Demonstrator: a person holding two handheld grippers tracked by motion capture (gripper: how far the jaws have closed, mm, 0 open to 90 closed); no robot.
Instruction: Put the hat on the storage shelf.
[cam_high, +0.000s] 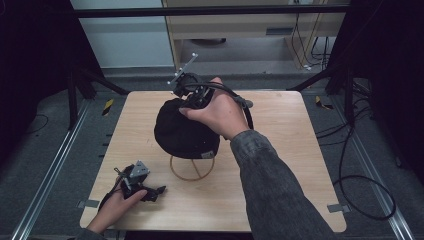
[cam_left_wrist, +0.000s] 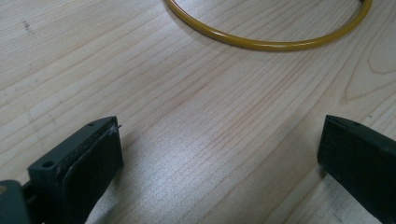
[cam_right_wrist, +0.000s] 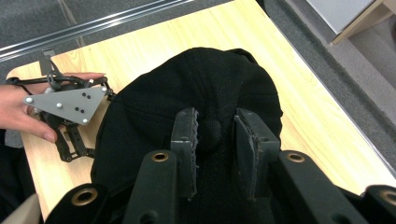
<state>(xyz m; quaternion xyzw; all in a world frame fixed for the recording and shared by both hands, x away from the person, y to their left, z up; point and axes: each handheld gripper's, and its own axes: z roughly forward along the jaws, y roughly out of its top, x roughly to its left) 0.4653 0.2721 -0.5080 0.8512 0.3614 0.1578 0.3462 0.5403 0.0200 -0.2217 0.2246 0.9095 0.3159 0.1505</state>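
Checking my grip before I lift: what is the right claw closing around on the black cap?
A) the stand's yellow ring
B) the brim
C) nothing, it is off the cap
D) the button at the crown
D: in the right gripper view the right claw straddles the small round button atop the black cap, its jaws close on either side.

Right claw: black frame, two flat jaws lined with dark pads frayed along edges, chunky links behind with brass-ringed holes. Black cable loops off it, thin silver-tipped bracket sticks up on top. Left claw: same black build, grey three-cornered plate on top, silver screws at corners, few dark holes mid-plate, black cable trailing. Right arm in grey mottled sleeve, kinda heathered knit look.
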